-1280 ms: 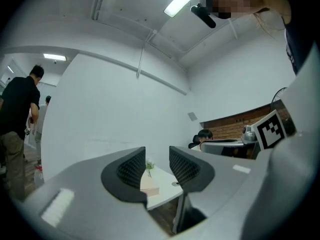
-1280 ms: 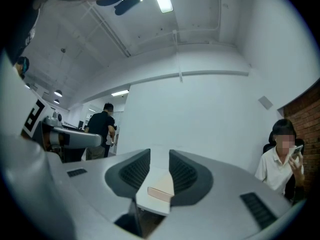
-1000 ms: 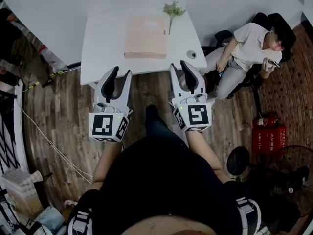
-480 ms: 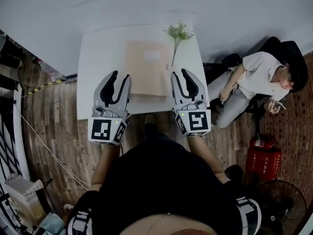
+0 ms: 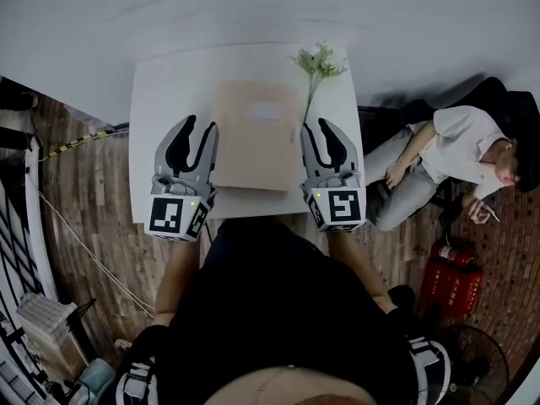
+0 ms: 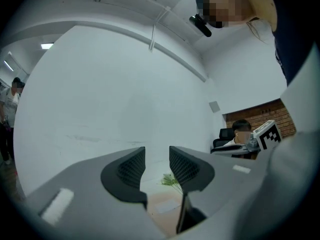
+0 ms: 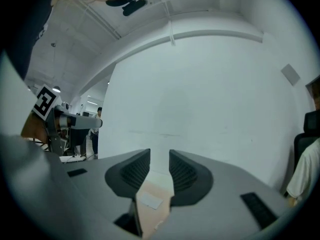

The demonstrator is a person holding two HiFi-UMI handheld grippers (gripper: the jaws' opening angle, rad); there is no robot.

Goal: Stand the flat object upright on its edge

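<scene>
One flat object [image 5: 256, 133], perhaps a box, lies between left gripper [image 5: 199, 125] and right gripper [image 5: 319, 126], both jaws narrowly parted, empty.

Tan flat package [image 5: 256, 133] with a pale label lies flat on the white table [image 5: 173, 91]; centred.

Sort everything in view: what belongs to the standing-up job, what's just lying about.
Job: flat tan cardboard packet, lying flat on white table; left gripper, right gripper, both open.
Lying about: green plant sprig, red fire extinguisher box.
</scene>
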